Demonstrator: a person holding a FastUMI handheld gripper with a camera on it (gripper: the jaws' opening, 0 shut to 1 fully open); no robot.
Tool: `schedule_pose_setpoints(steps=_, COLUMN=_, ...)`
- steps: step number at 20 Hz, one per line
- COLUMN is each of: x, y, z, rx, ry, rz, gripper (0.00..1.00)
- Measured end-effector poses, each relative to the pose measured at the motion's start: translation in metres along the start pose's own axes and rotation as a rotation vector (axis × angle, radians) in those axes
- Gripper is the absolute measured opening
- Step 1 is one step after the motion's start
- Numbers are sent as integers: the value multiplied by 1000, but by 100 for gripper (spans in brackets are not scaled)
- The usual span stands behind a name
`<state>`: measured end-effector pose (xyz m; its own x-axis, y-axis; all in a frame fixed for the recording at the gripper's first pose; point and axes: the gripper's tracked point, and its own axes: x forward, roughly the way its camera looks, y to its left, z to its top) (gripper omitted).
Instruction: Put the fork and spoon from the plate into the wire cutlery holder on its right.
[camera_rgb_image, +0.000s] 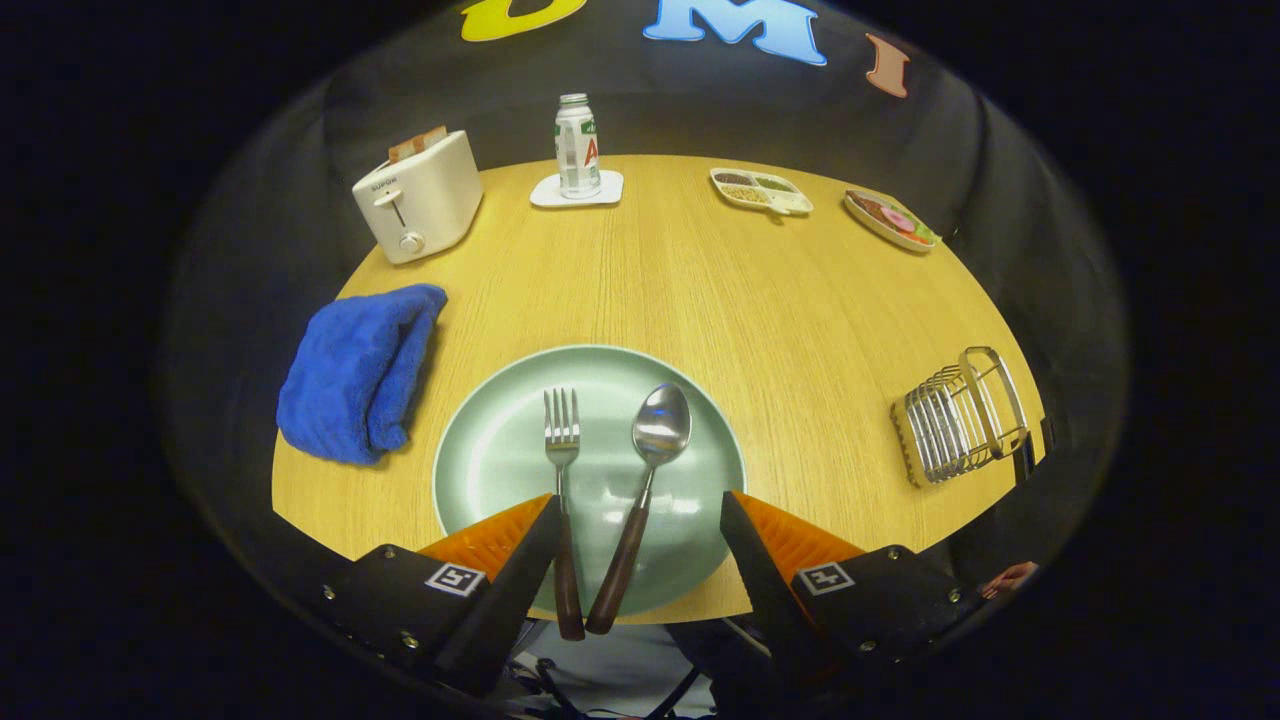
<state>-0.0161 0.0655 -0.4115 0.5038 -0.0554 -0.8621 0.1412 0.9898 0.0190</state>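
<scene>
A pale green plate (480, 470) lies on the wooden table just ahead of my fingers. On it rest a fork (562, 440) and a spoon (659, 428), side by side, heads pointing away, with dark wooden handles reaching back over the plate's near rim. My gripper (640, 505) is open above the near part of the plate, and both handles lie between its fingers without touching them as far as I can see. The wire cutlery holder (958, 418) stands to the right of the plate near the table's right edge.
A folded blue towel (358, 375) lies left of the plate. Far across the table stand a white toaster (420, 197), a bottle on a white coaster (577, 150), a divided snack tray (760, 190) and a small dish of food (890, 220).
</scene>
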Motion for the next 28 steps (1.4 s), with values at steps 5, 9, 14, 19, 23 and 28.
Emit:
schedule_pose_setpoints(steps=5, x=12, y=1, z=-5, rx=21, ry=44, rz=-14, gripper=94)
schedule_pose_setpoints(steps=9, x=25, y=2, z=-25, rx=-3, ry=112, rz=-11, gripper=68)
schedule_pose_setpoints(steps=14, x=29, y=12, z=-29, rx=-33, ry=117, rz=51, gripper=13)
schedule_pose_setpoints(steps=19, x=23, y=11, z=-21, rx=-74, ry=84, rz=35, gripper=1)
schedule_pose_setpoints(steps=23, x=10, y=7, z=-5, rx=-56, ry=28, rz=17, gripper=1)
schedule_pose_setpoints(steps=28, x=-17, y=-19, z=23, rx=-10, ry=-57, rz=-38, gripper=1)
